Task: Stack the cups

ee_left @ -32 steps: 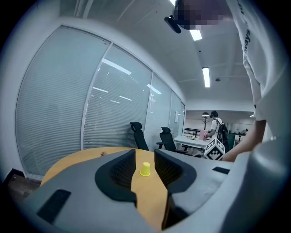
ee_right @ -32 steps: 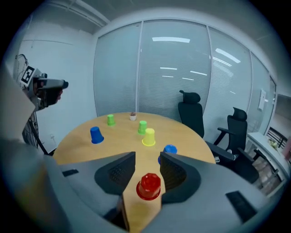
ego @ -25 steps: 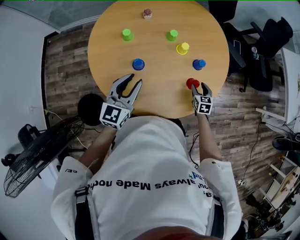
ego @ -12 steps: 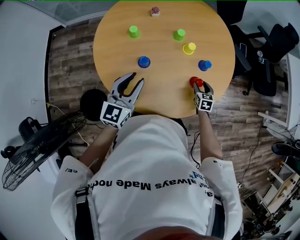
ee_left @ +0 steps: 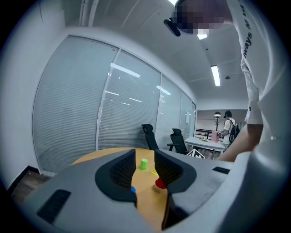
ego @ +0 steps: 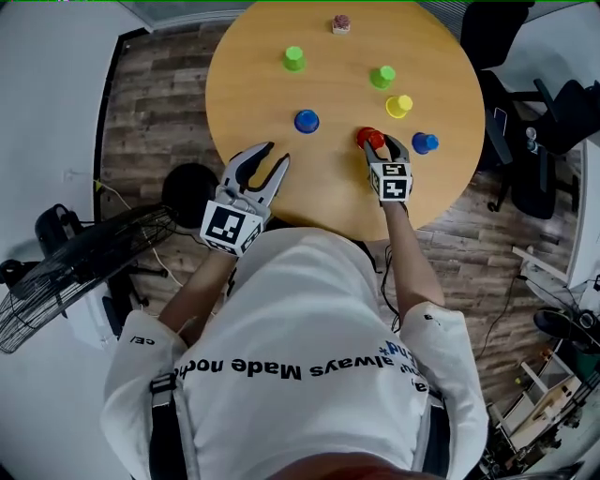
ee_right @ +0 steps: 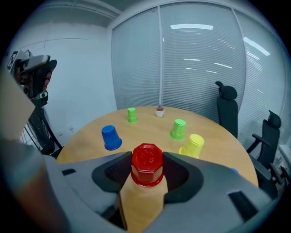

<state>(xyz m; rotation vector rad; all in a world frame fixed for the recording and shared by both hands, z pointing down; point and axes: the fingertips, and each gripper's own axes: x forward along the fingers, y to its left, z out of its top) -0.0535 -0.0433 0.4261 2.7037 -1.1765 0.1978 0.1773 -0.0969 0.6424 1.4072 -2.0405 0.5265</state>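
Note:
Several small cups stand upside down on the round wooden table [ego: 272, 94]. My right gripper [ego: 378, 142] is shut on the red cup [ego: 370, 138], its pads pressing both sides [ee_right: 147, 165]. A blue cup [ego: 425, 142] is just to its right, a yellow cup [ego: 399, 105] and a green cup [ego: 382, 76] lie beyond. Another blue cup [ego: 306, 120] and a second green cup [ego: 293, 58] are to the left. My left gripper [ego: 273, 156] is open and holds nothing, over the table's near left edge. Between its jaws I see the green cup [ee_left: 143, 164] far off.
A small potted plant [ego: 341, 23] stands at the table's far edge. Black office chairs [ego: 553, 103] are to the right of the table. A fan [ego: 66, 281] lies on the floor at the left, with a round black base [ego: 187, 192] by the table.
My right gripper has carried the red cup left and farther onto the table, away from the near edge. The left gripper has barely shifted.

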